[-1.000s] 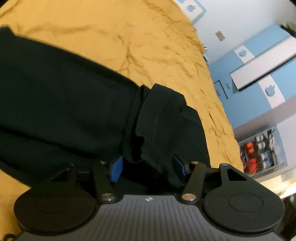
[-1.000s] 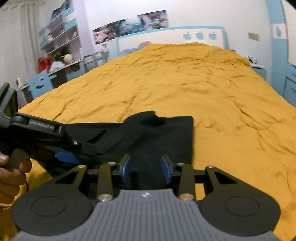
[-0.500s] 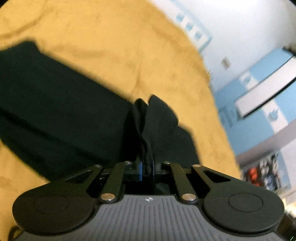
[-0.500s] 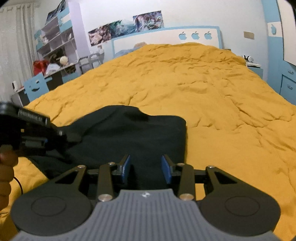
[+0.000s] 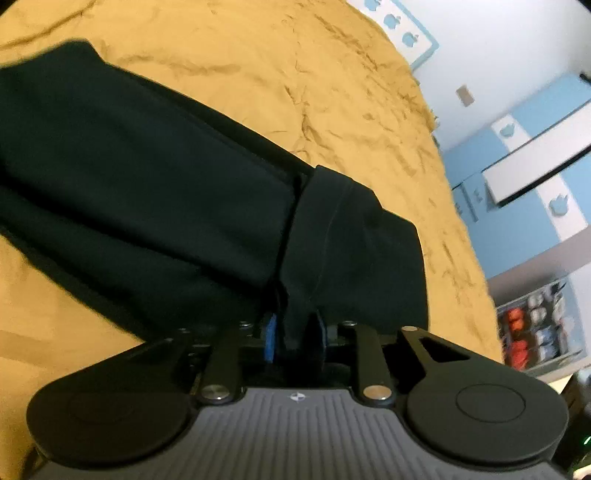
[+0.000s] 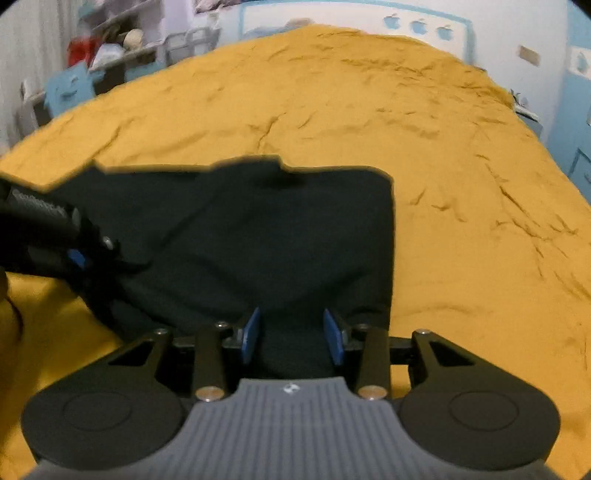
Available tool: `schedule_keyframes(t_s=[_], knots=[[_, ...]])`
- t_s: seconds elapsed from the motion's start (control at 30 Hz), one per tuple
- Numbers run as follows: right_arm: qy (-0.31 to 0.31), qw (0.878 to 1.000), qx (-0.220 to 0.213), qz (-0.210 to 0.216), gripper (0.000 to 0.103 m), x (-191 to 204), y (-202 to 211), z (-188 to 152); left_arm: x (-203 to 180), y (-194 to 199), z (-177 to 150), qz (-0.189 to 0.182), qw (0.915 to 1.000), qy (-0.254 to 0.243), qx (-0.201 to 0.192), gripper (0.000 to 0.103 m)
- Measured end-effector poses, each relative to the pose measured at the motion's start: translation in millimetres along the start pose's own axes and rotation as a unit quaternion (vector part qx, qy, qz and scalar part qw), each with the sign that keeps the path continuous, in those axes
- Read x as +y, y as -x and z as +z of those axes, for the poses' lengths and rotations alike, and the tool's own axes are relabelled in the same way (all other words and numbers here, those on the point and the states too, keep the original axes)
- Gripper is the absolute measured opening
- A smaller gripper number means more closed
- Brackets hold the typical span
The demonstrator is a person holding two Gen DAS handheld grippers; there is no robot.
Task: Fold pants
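Black pants (image 5: 155, 192) lie across the yellow bedspread (image 5: 295, 74), with one cuffed end (image 5: 343, 240) folded over near me. My left gripper (image 5: 295, 334) straddles a fold of that end; its jaws are opening and the cloth sits loosely between the blue pads (image 5: 270, 338). In the right wrist view the pants (image 6: 258, 229) spread out ahead and draw in toward my right gripper (image 6: 291, 334), which is shut on a thick bunch of the cloth. The left gripper (image 6: 88, 258) shows at the pants' left edge.
The bedspread (image 6: 443, 184) stretches far ahead and to the right. A headboard with apple shapes (image 6: 417, 26) stands at the far end. Cluttered shelves and a desk (image 6: 110, 48) stand on the left, and blue-and-white cabinets (image 5: 524, 155) on the right.
The left gripper closed on the cuffed fold and pinched it up, then loosened, and the fold settled back flatter. The right gripper kept its hold and the pants spread wider before it.
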State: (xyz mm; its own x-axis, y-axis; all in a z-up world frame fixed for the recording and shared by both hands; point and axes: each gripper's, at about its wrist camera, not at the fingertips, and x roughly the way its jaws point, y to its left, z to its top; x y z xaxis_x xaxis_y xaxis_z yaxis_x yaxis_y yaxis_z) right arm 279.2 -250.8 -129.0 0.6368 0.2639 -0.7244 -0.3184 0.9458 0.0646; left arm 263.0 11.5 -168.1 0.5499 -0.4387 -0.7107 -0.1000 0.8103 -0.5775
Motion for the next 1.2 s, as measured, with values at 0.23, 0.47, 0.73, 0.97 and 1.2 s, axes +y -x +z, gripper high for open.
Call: schedule_keyframes(t_s=[0.23,0.47,0.73,0.97,1.2], knots=[[-0.033,0.997,-0.059,0.039,0.035,-2,10,22,-24,30,49,0.031,0.9964,-0.06,-0.052,0.047],[-0.03,0.995,-0.072,0.065,0.035,15,-7,10,-32,-44,107,0.018,0.993,-0.116,-0.004,0.051],[-0.054,0.993,-0.065,0.082,0.035,6,-20,4,-28,-92,115,0.0,0.9953,-0.09,0.037,0.01],[-0.053,0.992,-0.071,0.085,0.036,7,-21,3,0,-58,114,0.037,0.9971,-0.047,-0.048,0.0],[-0.043,0.994,-0.059,0.08,0.036,11,-26,2,-3,-70,116,-0.018,0.9991,-0.038,0.0,0.06]])
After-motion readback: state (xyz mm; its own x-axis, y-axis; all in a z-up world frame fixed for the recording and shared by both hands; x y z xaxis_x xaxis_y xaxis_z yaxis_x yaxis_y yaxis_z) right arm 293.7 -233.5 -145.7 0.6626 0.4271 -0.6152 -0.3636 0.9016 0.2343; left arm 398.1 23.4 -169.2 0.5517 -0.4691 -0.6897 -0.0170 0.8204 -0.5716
